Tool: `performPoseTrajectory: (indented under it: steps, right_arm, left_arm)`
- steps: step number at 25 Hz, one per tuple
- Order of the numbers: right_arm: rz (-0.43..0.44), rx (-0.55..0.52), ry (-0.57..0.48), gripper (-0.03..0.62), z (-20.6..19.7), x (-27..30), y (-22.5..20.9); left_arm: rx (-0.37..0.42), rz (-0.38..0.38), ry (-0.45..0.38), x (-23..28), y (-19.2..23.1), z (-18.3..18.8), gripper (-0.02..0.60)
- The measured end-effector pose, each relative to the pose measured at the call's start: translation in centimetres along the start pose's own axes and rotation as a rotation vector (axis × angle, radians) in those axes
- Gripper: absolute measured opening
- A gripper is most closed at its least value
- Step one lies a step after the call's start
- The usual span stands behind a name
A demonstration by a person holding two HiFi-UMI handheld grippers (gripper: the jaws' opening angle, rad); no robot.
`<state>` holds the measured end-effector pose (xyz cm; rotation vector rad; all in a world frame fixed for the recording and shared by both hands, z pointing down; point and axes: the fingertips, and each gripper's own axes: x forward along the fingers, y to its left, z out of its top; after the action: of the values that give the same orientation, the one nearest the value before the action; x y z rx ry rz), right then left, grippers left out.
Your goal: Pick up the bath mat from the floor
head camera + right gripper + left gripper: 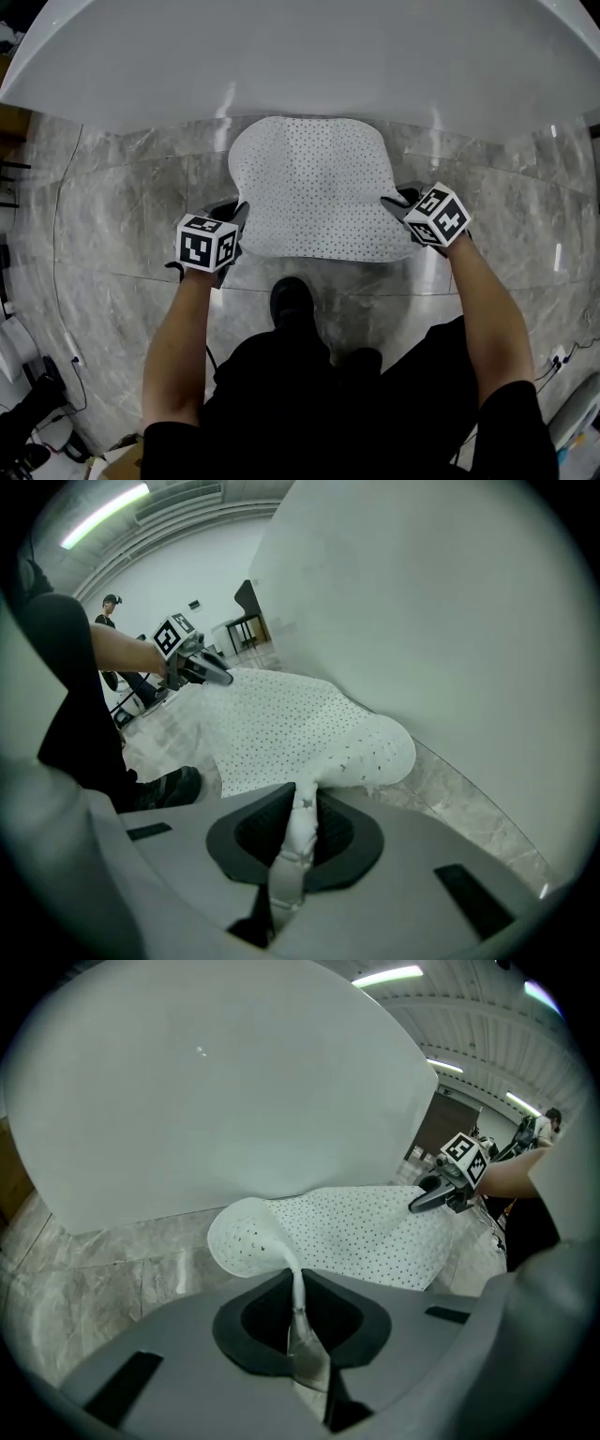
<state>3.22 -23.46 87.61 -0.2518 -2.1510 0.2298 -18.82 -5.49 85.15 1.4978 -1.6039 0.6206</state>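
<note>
A white bath mat dotted with small holes hangs between my two grippers over the grey marble floor, in front of a white bathtub. My left gripper is shut on the mat's near left edge, and the mat folds up out of its jaws. The right gripper is shut on the near right edge, where the mat bunches between the pads. Each gripper also shows in the other's view, the right gripper and the left gripper.
The tub's curved white wall rises just beyond the mat. The person's black shoes stand on the marble floor right behind the mat. Cables and boxes lie at the lower left, and a person stands far off.
</note>
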Motion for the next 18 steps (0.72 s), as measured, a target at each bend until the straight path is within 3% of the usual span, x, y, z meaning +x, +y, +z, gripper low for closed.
performPoseTrajectory:
  steps: [13, 18]
  right_arm:
    - [0.021, -0.016, -0.007, 0.038, 0.9, -1.3, 0.1]
    - [0.025, -0.108, 0.009, 0.04, 1.7, -2.1, 1.7]
  left_arm:
    - [0.002, -0.02, -0.001, -0.1, -0.6, 0.3, 0.035]
    - [0.002, -0.028, -0.008, -0.4, -0.9, 0.9, 0.036]
